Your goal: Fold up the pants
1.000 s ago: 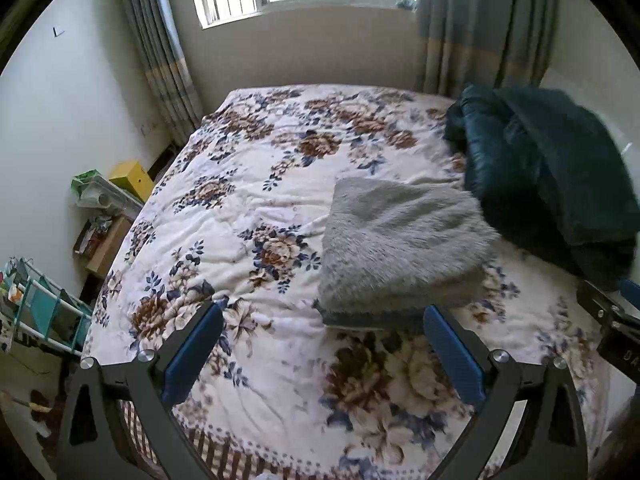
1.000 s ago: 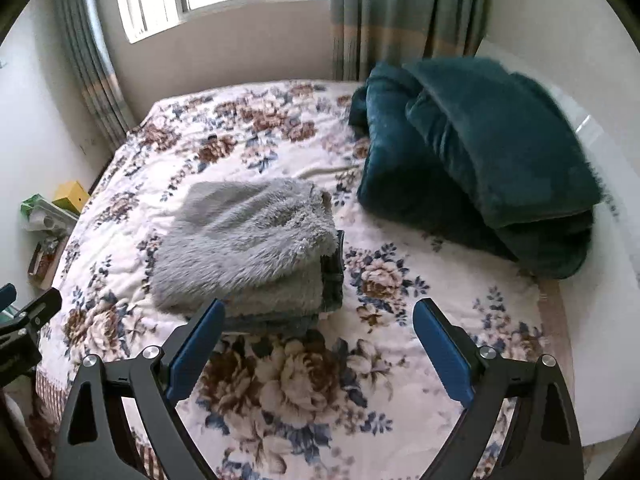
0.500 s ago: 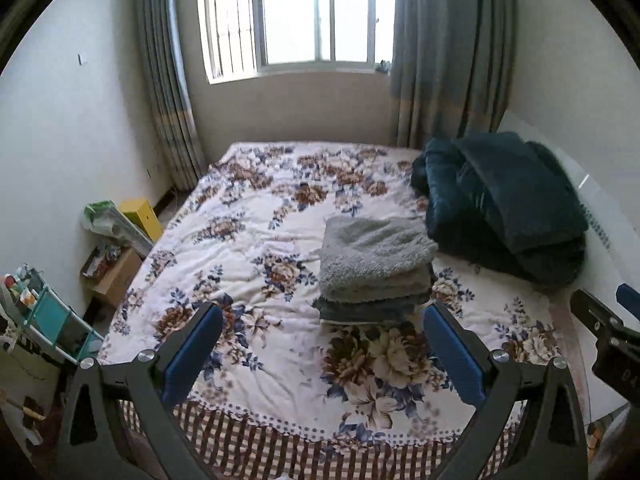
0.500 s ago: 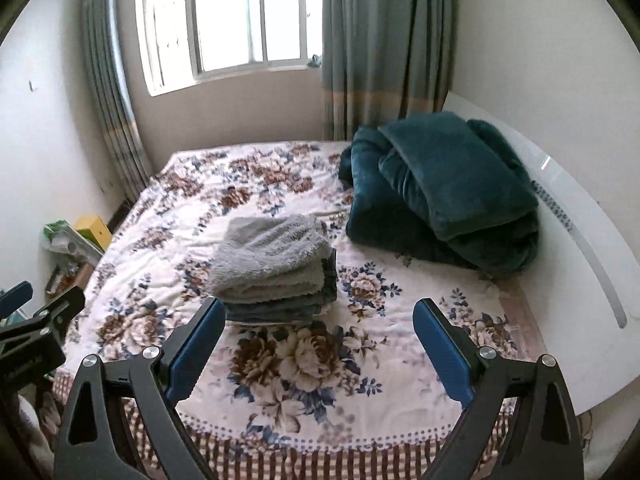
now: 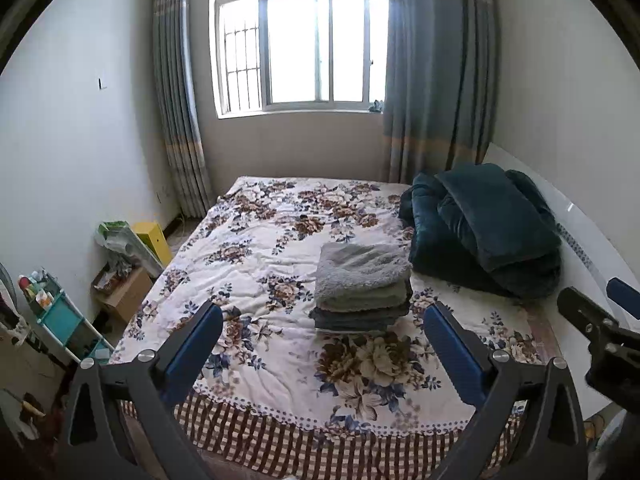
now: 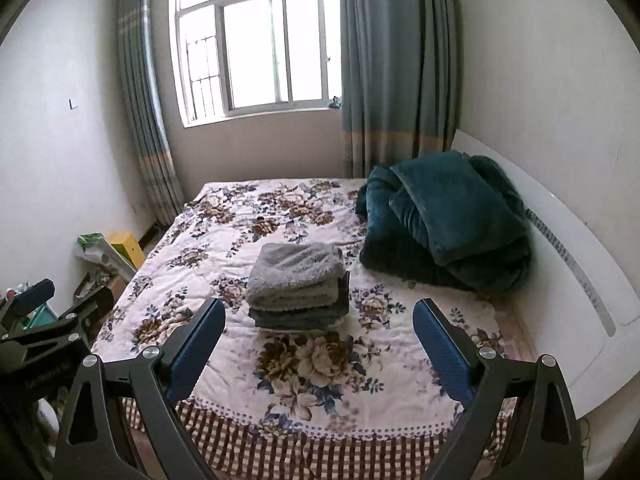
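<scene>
1. Grey fleece is what I see first: the folded pants [image 5: 362,280] sit as a neat stack on the bed [image 5: 248,264], lighter grey folds on top, darker layers beneath, a little right of the middle of the flowered cover.
2. From my right camera the same stack [image 6: 298,284] lies between and beyond the two blue fingers, with nothing touching it.
3. My left tool [image 5: 323,342] hangs over the foot of the bed, its fingers spread wide with nothing between them.
4. My right tool [image 6: 319,336] stands the same way, fingers far apart and holding nothing.
5. Each tool shows at the edge of the other's view: the right one at the right edge of the left camera, the left one at the left edge of the right camera.
6. A dark green blanket [image 5: 486,232] is heaped against the white headboard [image 6: 580,280], just beside the pants on their right; whether they touch I cannot tell.
7. Behind the bed a bright window [image 5: 302,44] stands between striped curtains [image 6: 394,68].
8. On the floor to the left sit a yellow box [image 5: 154,238], a cardboard box [image 5: 124,296] and a small teal shelf [image 5: 60,318].
</scene>
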Action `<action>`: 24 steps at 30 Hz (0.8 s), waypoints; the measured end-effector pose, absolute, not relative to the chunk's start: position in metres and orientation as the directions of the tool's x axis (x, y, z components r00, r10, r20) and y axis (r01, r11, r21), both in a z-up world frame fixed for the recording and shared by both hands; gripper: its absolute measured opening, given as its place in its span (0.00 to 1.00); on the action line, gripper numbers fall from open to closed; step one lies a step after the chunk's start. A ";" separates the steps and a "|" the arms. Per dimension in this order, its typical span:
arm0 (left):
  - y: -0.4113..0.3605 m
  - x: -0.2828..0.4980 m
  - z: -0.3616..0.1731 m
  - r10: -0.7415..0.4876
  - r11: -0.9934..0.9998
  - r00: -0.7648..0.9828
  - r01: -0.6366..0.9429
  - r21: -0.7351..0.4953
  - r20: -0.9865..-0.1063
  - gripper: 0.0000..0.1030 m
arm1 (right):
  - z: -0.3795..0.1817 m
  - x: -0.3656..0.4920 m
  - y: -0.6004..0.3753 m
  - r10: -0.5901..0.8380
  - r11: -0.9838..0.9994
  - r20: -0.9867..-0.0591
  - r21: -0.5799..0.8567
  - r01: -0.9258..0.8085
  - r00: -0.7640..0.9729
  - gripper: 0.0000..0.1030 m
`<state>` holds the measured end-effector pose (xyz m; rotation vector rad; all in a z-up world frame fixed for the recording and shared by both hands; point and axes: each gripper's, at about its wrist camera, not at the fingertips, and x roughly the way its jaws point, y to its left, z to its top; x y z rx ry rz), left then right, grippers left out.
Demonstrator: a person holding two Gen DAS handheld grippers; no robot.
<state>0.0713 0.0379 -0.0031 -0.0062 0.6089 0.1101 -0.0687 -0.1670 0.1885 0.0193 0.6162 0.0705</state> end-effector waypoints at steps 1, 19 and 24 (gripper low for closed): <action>0.037 0.068 -0.002 0.107 0.993 0.817 -0.111 0.026 -0.567 1.00 | 0.190 -0.071 -0.168 0.075 0.997 -0.576 0.038 -0.065 0.814 0.94; 0.039 0.093 -0.021 0.089 0.994 0.773 -0.114 0.001 -0.628 1.00 | 0.184 -0.054 -0.180 0.096 0.995 -0.599 0.050 -0.082 0.795 0.98; 0.039 0.123 -0.031 0.143 0.987 0.759 -0.154 0.038 -0.636 1.00 | 0.175 -0.020 -0.178 0.059 0.998 -0.595 0.029 -0.052 0.802 0.99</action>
